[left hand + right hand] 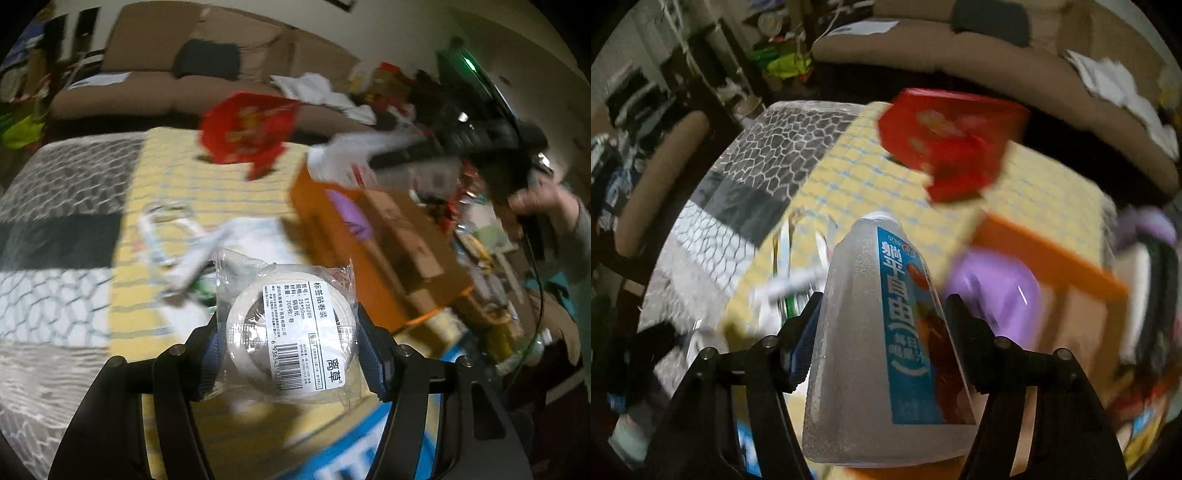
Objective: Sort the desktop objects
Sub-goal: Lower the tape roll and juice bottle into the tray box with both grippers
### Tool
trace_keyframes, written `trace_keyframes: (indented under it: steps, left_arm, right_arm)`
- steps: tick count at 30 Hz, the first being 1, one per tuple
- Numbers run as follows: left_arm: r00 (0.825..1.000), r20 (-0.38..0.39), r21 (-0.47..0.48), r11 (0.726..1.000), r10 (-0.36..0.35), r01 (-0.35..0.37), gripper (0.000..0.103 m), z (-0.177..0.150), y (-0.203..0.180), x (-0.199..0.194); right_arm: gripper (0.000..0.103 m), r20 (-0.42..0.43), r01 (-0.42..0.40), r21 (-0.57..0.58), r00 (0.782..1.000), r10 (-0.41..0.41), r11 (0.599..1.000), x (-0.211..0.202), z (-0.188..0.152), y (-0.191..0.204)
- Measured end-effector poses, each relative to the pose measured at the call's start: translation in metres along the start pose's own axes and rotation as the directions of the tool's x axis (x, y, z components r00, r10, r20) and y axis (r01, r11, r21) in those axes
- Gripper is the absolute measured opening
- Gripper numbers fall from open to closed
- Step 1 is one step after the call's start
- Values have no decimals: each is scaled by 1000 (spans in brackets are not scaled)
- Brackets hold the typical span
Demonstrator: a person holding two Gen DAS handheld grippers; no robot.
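White label roll [291, 332] marked E120209 sits clamped in the left tool [291, 343]; right tool [882, 339] grips a blue-labelled bottle [882, 343].

Your left tool [288, 343] clamps a wrapped roll between its pads, and your right tool [882, 343] grips a bottle, both tilted downward.

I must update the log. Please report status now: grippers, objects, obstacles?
Left gripper shut on label roll. Right gripper shut on bottle. Orange box ahead; nothing blocking.
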State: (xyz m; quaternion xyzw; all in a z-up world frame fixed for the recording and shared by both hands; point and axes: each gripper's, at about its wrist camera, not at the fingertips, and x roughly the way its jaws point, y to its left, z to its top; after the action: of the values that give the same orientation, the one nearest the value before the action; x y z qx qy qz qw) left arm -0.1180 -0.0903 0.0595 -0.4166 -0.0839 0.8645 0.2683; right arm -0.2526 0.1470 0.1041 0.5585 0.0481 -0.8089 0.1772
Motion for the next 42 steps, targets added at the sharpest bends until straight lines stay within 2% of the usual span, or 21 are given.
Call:
trace_keyframes:
  steps: [3, 7, 8, 10, 11, 12, 15, 17, 20, 22, 25, 26, 28, 31, 32, 34, 35, 36, 39, 42]
  left_arm:
    - [1000, -18, 38, 999, -24, 25, 65, 14, -34, 7]
    - [996, -36, 53, 996, -76, 78, 65, 41, -70, 17]
    - [996, -40, 49, 995, -81, 83, 65, 45, -74, 18]
    - [994, -56, 37, 995, -91, 93, 65, 56, -83, 25]
    - [994, -62, 36, 995, -90, 92, 65, 59, -86, 27]
    - [994, -70, 40, 995, -87, 90, 65, 62, -90, 31]
    - [992, -107, 59, 995, -70, 76, 65, 69, -100, 46]
    - [989, -139, 72, 995, -52, 63, 65, 75, -105, 62]
    - [980, -192, 77, 995, -50, 66, 65, 86, -110, 90]
    - [973, -226, 84, 995, -41, 61, 65, 92, -114, 106]
    - [960, -280, 117, 992, -12, 46, 65, 96, -123, 133]
    - [956, -293, 126, 991, -3, 42, 65, 96, -124, 140]
    - [948, -317, 147, 989, 16, 32, 65, 92, -129, 153]
    - [937, -348, 161, 986, 23, 36, 65, 84, -134, 168]
    - [934, -356, 169, 985, 24, 39, 65, 81, -136, 171]
    - [928, -371, 188, 982, 43, 30, 65, 74, -138, 179]
    - [926, -375, 192, 981, 49, 25, 65, 73, -138, 182]
    - [923, -380, 190, 981, 49, 26, 65, 71, -138, 185]
    - [921, -387, 176, 984, 45, 26, 65, 70, -136, 191]
    - [920, -386, 184, 983, 68, 5, 65, 73, -138, 198]
  right_arm:
    - [63, -16, -2, 64, 1000, 3, 998, -17, -47, -32]
    - [63, -57, -30, 18, 998, 31, 999, -17, -92, -56]
    - [63, -70, -51, 9, 996, 51, 999, -15, -101, -61]
    - [63, -100, -161, 16, 982, 161, 987, -9, -111, -70]
    - [63, -103, -257, 14, 961, 257, 966, -8, -117, -73]
    - [63, -111, -318, 16, 942, 318, 948, -6, -119, -76]
    - [63, -166, -452, 16, 878, 448, 892, 6, -121, -87]
    - [63, -233, -490, 20, 845, 481, 871, 24, -121, -94]
    - [63, -312, -481, 7, 832, 459, 877, 45, -124, -100]
    - [64, -367, -494, 40, 801, 473, 868, 61, -125, -106]
    - [67, -403, -450, -4, 818, 411, 893, 69, -124, -105]
    - [71, -411, -434, -7, 822, 393, 901, 69, -124, -106]
    - [71, -413, -414, -28, 834, 367, 910, 64, -127, -106]
    - [74, -367, -383, -64, 868, 335, 921, 41, -130, -109]
    - [76, -341, -356, -61, 885, 316, 932, 29, -132, -113]
    - [78, -309, -359, -47, 893, 328, 932, 15, -132, -116]
    - [78, -287, -313, -59, 915, 284, 948, 3, -134, -117]
    - [79, -269, -285, -55, 927, 260, 957, -4, -135, -119]
    - [78, -203, -309, -29, 933, 297, 951, -24, -129, -125]
    - [78, -171, -258, 8, 951, 256, 966, -26, -123, -129]
